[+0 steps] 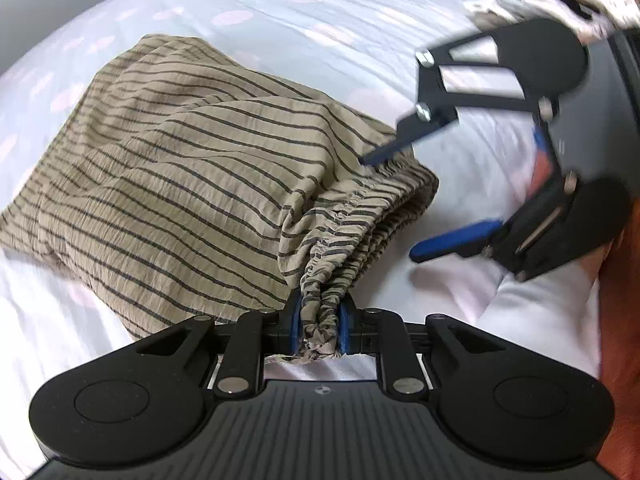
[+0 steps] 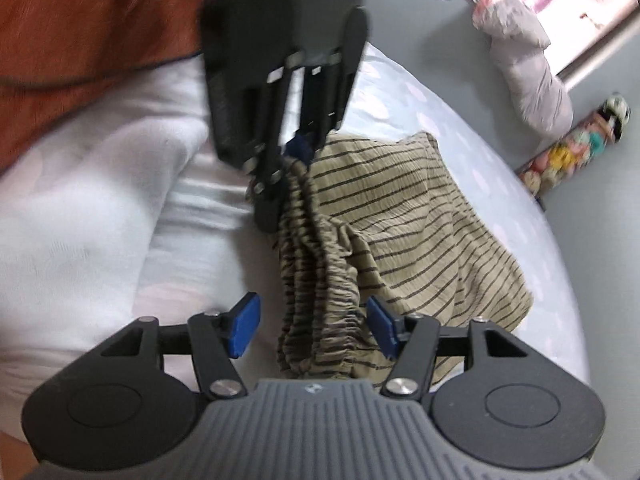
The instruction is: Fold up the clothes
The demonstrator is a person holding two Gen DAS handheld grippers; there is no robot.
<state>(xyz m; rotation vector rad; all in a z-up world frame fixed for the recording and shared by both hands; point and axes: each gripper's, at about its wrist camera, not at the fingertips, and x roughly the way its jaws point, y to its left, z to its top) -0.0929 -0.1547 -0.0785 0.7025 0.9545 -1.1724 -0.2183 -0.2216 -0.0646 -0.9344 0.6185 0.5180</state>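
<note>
The left gripper (image 1: 319,328) has its jaws clenched on the gathered elastic waistband of a beige garment with thin dark stripes (image 1: 168,184); the bunched fabric is squeezed between the blue pads (image 1: 295,326), and a crumpled tuft pokes out behind them. From that pinch the waistband runs in a lifted ridge, while the rest of the garment lies spread on the bed (image 1: 280,8), whose pale sheet carries faint pink spots.

The right gripper (image 2: 314,330) has its jaws released and standing wide. In its own view the ruffled waistband (image 2: 320,300) passes between the blue pads (image 2: 244,330); the left pad is clear of the cloth, and the right one sits at the fabric's edge — whether it touches cannot be told. In the left wrist view that same gripper (image 1: 390,206) hangs beside the waistband with its fingers splayed.

Both views are blurred by motion, most of all around the opposite gripper, so its joints and fingertips smear. An orange cloth (image 2: 100,32) fills the upper left of the right wrist view, cut off by the frame. A pale bundle (image 2: 524,68) and a colourful object (image 2: 572,140) lie past the bed — too blurred to identify.
</note>
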